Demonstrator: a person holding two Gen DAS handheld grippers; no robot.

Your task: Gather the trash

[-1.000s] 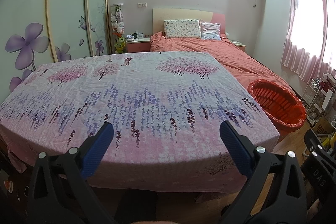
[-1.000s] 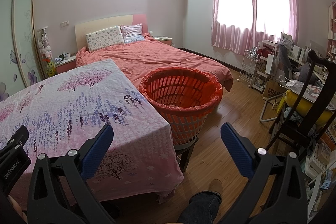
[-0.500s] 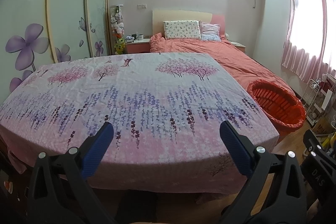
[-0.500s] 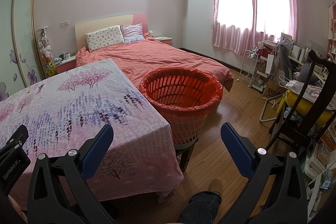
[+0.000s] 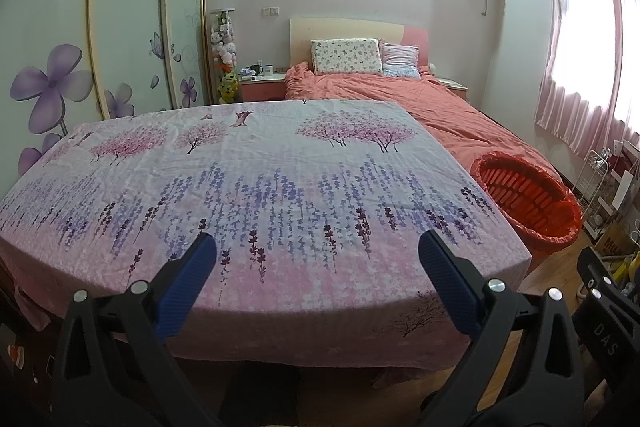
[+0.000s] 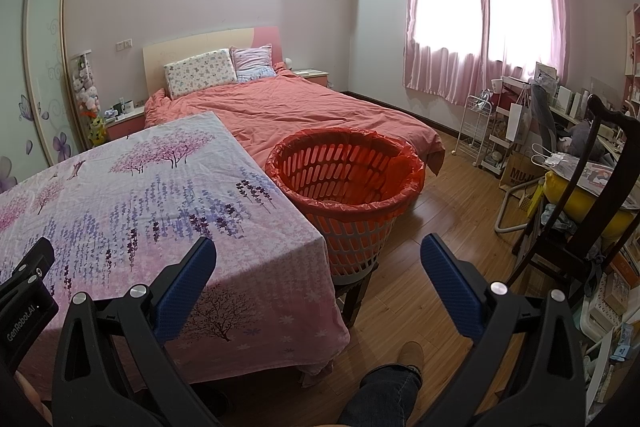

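An orange slatted basket [image 6: 344,183] lined with a red bag stands on a low stool at the table's right side; it also shows in the left wrist view [image 5: 528,203]. No trash shows on the floral tablecloth [image 5: 256,187]. My left gripper [image 5: 318,267] is open and empty, held over the table's near edge. My right gripper [image 6: 318,267] is open and empty, over the table's right corner and the floor, near the basket. The basket's inside bottom is hidden.
A bed [image 6: 304,115] with a coral cover lies behind the table. A wardrobe [image 5: 80,39] stands left. A dark wooden chair [image 6: 580,219], a white rack [image 6: 476,135] and clutter fill the right side. My leg and shoe [image 6: 400,371] are below on the wood floor.
The left wrist view has tilted slightly, so the table sits a little lower in frame. The right gripper has not moved. Both stay open.
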